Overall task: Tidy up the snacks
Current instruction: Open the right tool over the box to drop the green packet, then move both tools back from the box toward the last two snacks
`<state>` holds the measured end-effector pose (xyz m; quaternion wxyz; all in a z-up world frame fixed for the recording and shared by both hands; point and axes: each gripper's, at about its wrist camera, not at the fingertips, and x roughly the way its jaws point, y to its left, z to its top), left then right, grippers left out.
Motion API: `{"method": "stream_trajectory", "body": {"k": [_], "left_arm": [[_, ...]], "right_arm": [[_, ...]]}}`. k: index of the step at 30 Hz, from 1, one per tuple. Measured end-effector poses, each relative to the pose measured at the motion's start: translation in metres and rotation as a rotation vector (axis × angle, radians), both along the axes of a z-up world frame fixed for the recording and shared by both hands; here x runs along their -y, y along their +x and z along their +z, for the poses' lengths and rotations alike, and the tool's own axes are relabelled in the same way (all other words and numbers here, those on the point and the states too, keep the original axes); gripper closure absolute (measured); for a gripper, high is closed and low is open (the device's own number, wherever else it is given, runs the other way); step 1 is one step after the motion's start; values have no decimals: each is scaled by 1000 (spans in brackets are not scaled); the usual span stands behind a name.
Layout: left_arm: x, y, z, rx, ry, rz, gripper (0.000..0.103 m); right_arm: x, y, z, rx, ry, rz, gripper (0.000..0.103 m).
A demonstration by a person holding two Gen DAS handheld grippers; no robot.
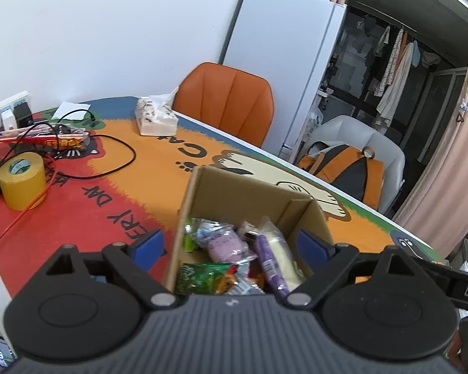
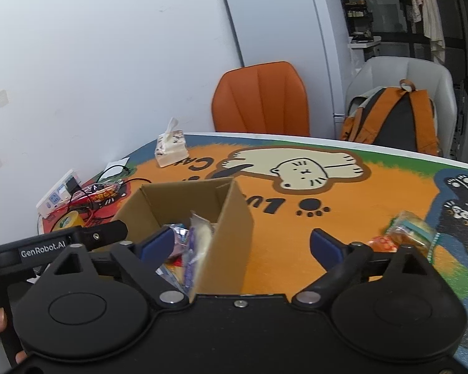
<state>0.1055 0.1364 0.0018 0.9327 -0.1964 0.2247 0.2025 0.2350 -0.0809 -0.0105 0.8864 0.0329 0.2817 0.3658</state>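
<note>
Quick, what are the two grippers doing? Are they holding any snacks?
Left gripper: open, holding nothing, over the box.
Right gripper: open, holding nothing.

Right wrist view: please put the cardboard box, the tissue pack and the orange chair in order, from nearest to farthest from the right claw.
1. Cardboard box: between the fingers of the right claw, toward the left one.
2. Tissue pack: farther back on the table, left of centre.
3. Orange chair: behind the table's far edge, by the wall.

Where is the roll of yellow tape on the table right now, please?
In the left wrist view the tape roll stands at the table's left edge, beside the black cable.
</note>
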Motion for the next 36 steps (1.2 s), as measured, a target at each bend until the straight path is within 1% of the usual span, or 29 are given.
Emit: {"method": "stream_trajectory", "body": {"k": [2, 9, 16, 25, 32, 36], "left_arm": [[6, 2, 2, -1, 3, -15, 10], [23, 10, 7, 0, 8, -62, 9], [48, 22, 7, -7, 11, -126, 9], [82, 32, 3, -39, 11, -214, 9], [109, 42, 4, -31, 17, -288, 9], [122, 50, 4, -28, 29, -309, 9]], "right_arm": [[7, 1, 0, -2, 0, -12, 0], [33, 3, -2, -10, -8, -46, 0], [64, 9, -6, -17, -7, -104, 0], [98, 14, -12, -42, -5, -141, 0], [121, 19, -23, -58, -4, -182, 0], [132, 22, -24, -49, -3, -201, 0]]}}
